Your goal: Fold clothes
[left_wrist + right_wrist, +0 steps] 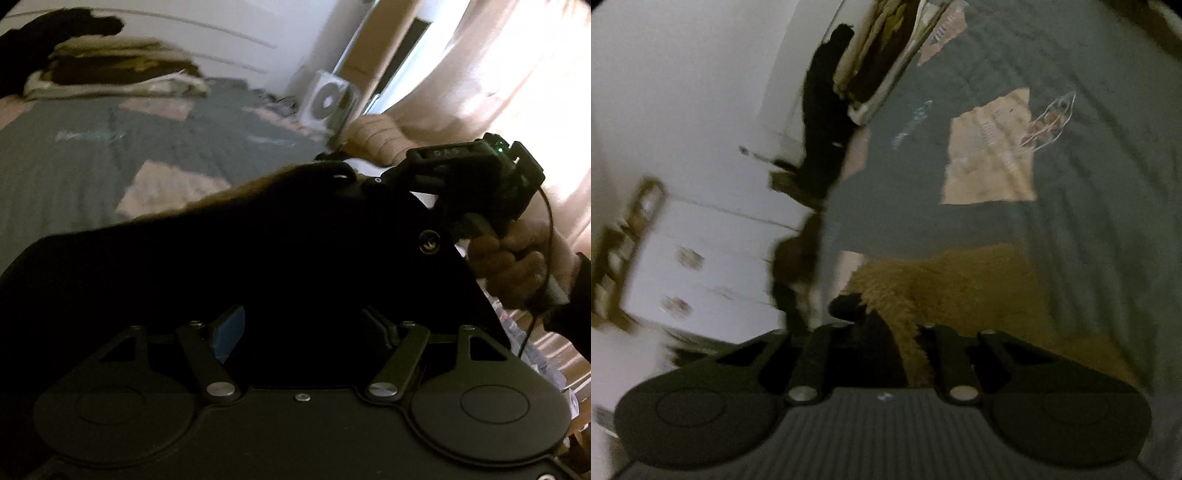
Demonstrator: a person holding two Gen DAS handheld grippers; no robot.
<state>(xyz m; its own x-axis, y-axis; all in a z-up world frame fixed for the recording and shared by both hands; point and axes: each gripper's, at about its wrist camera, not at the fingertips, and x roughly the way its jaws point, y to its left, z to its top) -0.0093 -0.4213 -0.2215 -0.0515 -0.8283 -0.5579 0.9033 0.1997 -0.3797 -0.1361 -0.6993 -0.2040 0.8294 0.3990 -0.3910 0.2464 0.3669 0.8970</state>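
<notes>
Item: dark fleece garment (258, 258), stretched between my left gripper (303, 325) and right gripper (882, 354), both clamped on it, above the bed (1089, 184).

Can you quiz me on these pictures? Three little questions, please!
1. True or false: the stack of folded clothes sits on the floor.
2. What colour is most of the quilt? A red, B grey-green, C yellow.
3. Fill in: the small round thing on the dark garment is a ____.

Key: 1 false, it lies on the bed; 2 B; 3 button.
</notes>
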